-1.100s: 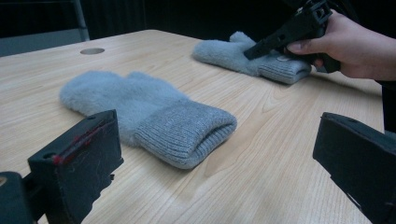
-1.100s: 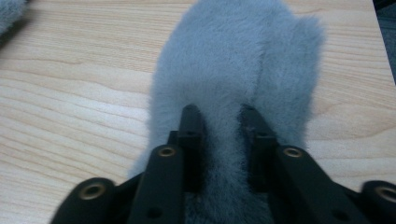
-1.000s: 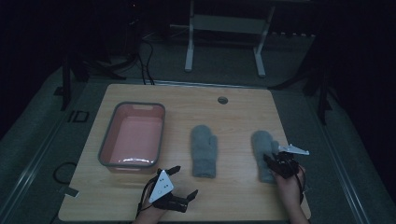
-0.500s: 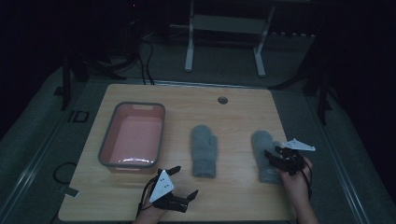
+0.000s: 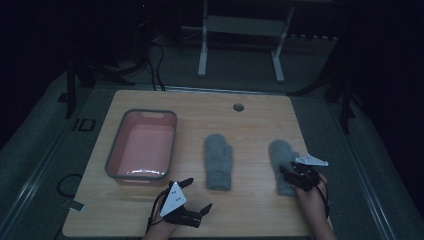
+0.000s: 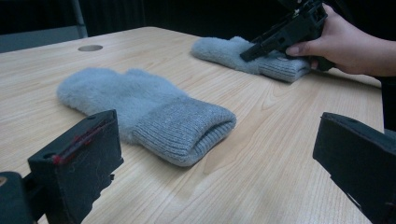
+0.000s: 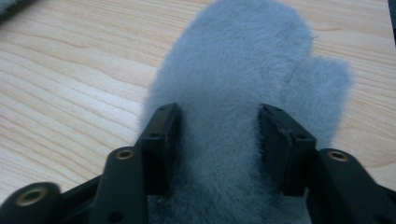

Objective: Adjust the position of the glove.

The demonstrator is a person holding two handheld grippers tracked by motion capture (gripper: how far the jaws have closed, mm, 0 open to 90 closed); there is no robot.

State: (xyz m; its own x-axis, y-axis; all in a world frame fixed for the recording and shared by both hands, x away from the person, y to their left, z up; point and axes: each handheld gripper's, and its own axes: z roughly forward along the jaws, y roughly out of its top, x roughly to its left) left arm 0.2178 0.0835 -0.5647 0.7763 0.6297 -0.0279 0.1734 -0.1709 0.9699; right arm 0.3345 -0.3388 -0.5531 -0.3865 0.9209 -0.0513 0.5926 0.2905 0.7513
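Closing on the right mitten

Right gripper sits low over the right mitten, jaws parted and straddling the fleece near the cuff end, pads pressing into the pile on both sides but not yet pinched shut. High view puts that mitten at the near right of the table, thumb on its right side, fingertip end pointing far.

Left gripper rests at the near edge, jaws spread wide, holding nothing; the middle mitten lies just beyond it, cuff toward the near side.

Pink tub stands at the left, well apart from both mittens.

Handling judgement: the mitten looks light, soft and floppy, with fluffy pile that will compress and could slip. A pinch through both layers at the ribbed cuff seems firmest; the body will likely droop when lifted.
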